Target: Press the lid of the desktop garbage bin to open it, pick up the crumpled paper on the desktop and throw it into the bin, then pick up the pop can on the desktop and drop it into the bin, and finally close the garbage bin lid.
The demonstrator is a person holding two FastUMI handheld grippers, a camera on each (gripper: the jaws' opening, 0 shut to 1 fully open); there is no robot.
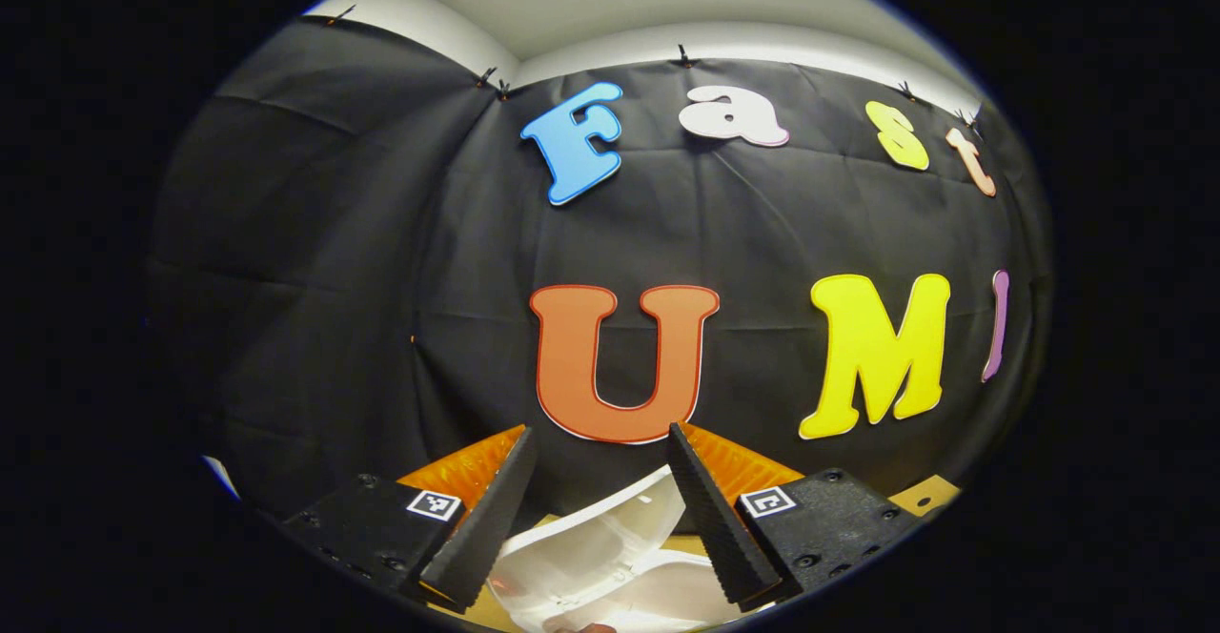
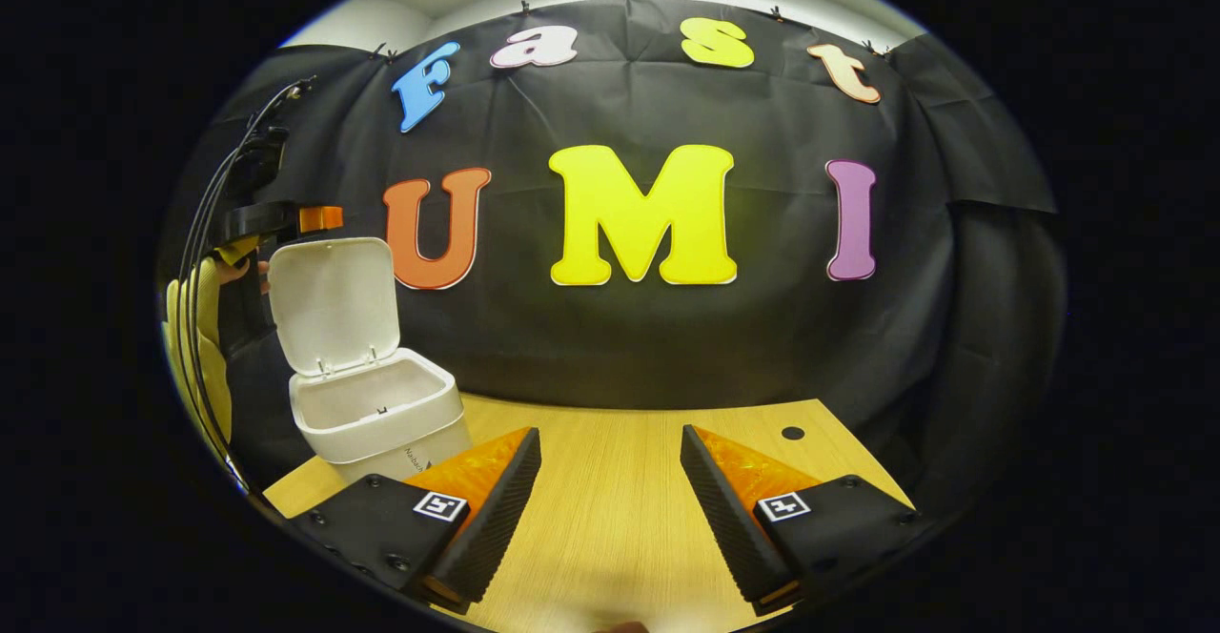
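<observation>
White plastic desktop bin (image 2: 376, 409) on wooden tabletop (image 2: 620, 480), hinged lid (image 2: 334, 304) upright, open. Left gripper (image 1: 599, 504) released, just above bin; right gripper (image 2: 610, 509) released, holding nothing. Risk: left gripper knocks lid shut or tips light bin.

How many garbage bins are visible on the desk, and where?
1. The white garbage bin stands at the desk's far left in the right gripper view, lid raised; in the left gripper view it lies below the open left tongs.

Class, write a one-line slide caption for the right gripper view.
Open right gripper above the wooden desk; white bin, lid up, at left.
</observation>
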